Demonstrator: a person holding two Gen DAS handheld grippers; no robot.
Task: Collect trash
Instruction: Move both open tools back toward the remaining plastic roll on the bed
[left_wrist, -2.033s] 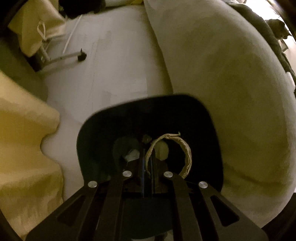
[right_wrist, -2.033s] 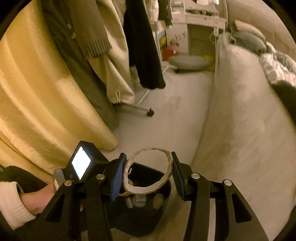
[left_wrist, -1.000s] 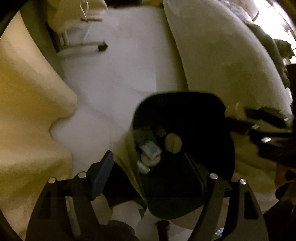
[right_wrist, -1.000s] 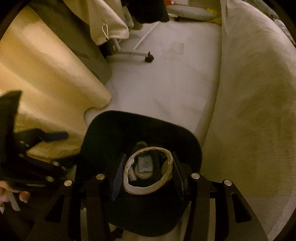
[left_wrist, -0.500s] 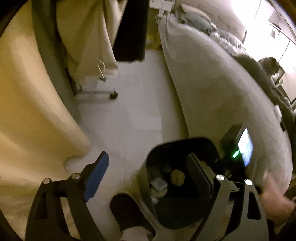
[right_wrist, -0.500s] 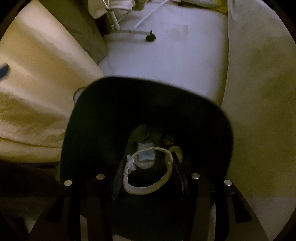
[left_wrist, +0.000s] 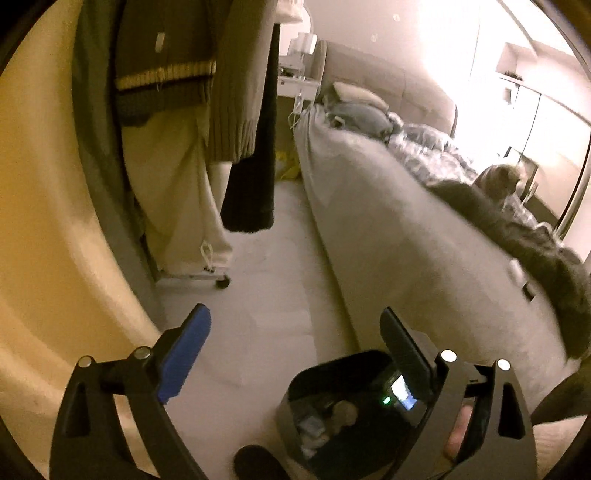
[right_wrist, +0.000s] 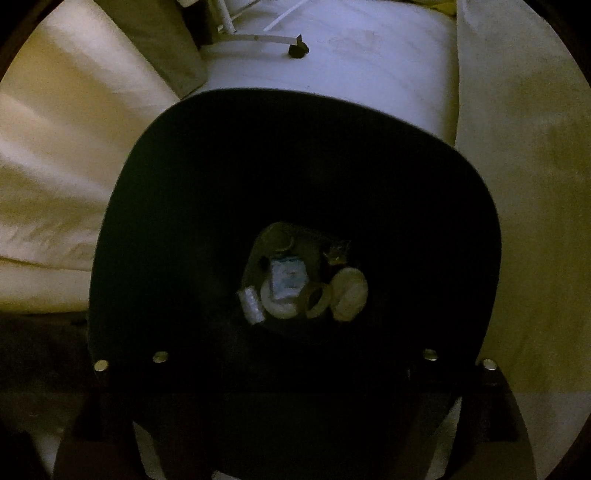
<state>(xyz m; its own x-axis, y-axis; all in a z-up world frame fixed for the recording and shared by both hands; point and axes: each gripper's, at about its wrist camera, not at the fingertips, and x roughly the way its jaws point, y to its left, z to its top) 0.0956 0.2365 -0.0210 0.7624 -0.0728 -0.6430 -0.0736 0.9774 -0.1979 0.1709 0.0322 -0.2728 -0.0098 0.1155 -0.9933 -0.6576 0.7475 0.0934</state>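
A black trash bin (right_wrist: 295, 155) fills the right wrist view, seen from straight above. At its bottom lie several pieces of trash: a cardboard ring (right_wrist: 317, 297), a blue-white packet (right_wrist: 288, 278) and pale round pads (right_wrist: 349, 291). My right gripper (right_wrist: 295, 356) hangs over the bin mouth with its fingers spread wide and nothing between them. My left gripper (left_wrist: 295, 347) is open and empty, raised above the floor. The bin (left_wrist: 332, 417) sits at its lower right, with the right gripper's lit screen (left_wrist: 402, 393) over it.
A bed (left_wrist: 406, 229) with grey bedding runs along the right. A clothes rack with hanging garments (left_wrist: 177, 110) and a wheeled foot (left_wrist: 222, 282) stands at the left by a yellow curtain (left_wrist: 44, 221). Pale floor (left_wrist: 266, 280) lies between them.
My right gripper opened and the cardboard ring dropped to the bin's bottom. My left gripper lifted and tilted up, away from the bin, staying open.
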